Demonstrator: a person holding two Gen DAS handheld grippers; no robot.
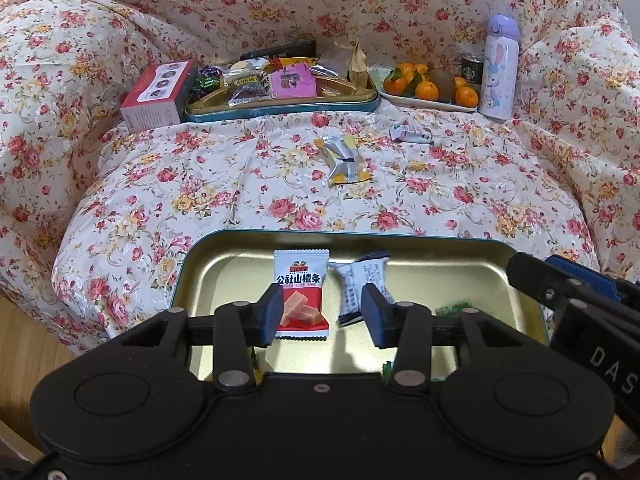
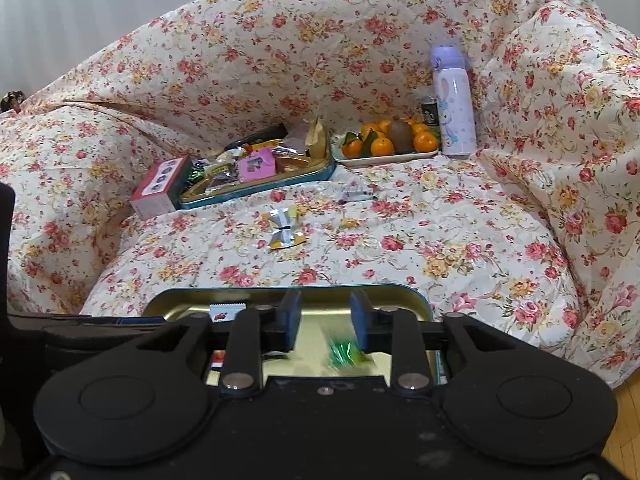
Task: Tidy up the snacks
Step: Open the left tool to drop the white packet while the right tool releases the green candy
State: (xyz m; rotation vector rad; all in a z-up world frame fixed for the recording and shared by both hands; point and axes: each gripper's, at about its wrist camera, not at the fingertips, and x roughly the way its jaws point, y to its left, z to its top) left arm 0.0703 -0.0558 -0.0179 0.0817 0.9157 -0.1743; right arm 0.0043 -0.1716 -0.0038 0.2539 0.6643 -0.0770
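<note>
Two shallow gold-lined teal metal tins sit on a sofa draped in cream rose-print cloth (image 1: 224, 184): the near tin (image 1: 224, 256) low in frame, the far tin (image 1: 280, 105) heaped with wrappers at upper centre. Left tongs (image 1: 320, 314) stand released above a red-and-white hawthorn sachet (image 1: 302, 294) lying in the near tin. Right tongs (image 2: 326, 320) stand released over a blurred green candy (image 2: 344, 354). Wood flooring (image 2: 624, 420) shows at the lower right.
</note>
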